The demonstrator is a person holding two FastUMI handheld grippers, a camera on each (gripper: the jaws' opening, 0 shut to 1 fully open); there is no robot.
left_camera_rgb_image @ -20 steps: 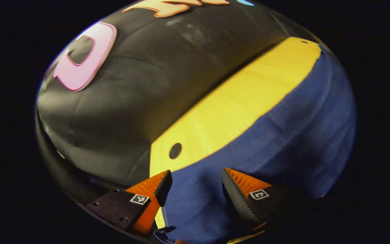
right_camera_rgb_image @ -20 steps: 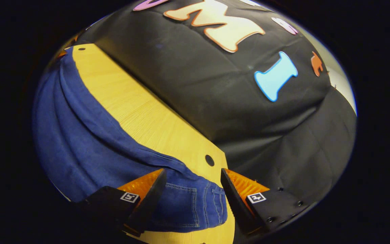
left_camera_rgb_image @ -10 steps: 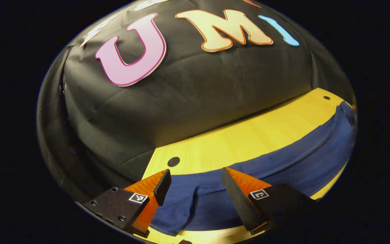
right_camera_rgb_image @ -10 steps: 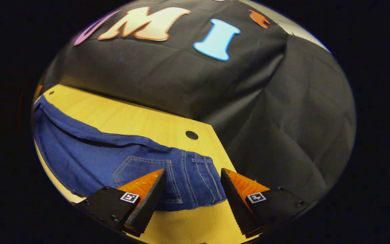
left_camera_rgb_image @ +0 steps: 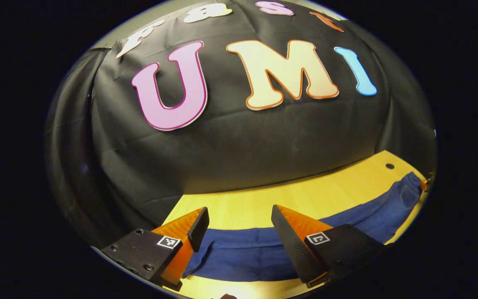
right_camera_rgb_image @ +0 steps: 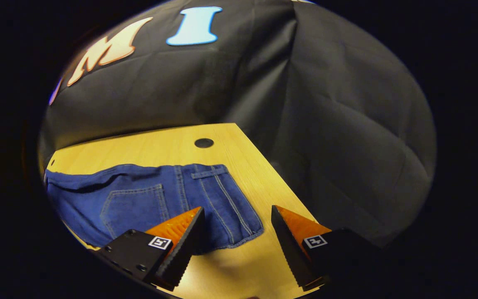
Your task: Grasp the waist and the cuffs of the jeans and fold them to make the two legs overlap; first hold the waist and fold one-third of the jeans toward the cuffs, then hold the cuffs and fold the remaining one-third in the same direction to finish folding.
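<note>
Both grippers have lifted and tilted up since a second ago; more wall shows, jeans sit lower in both views. Left gripper [left_camera_rgb_image: 236, 224] jaws wide open, empty, above the jeans [left_camera_rgb_image: 247, 257] leg end. Right gripper [right_camera_rgb_image: 236, 222] jaws wide open, empty, waist [right_camera_rgb_image: 206, 195] just beyond them. Jeans flat on worktop [right_camera_rgb_image: 156, 149].

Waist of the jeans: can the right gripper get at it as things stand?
Probably yes. The right gripper is open, and the waist lies flat on the table just ahead of its fingers, with nothing on or over it. It would have to come down first.
</note>
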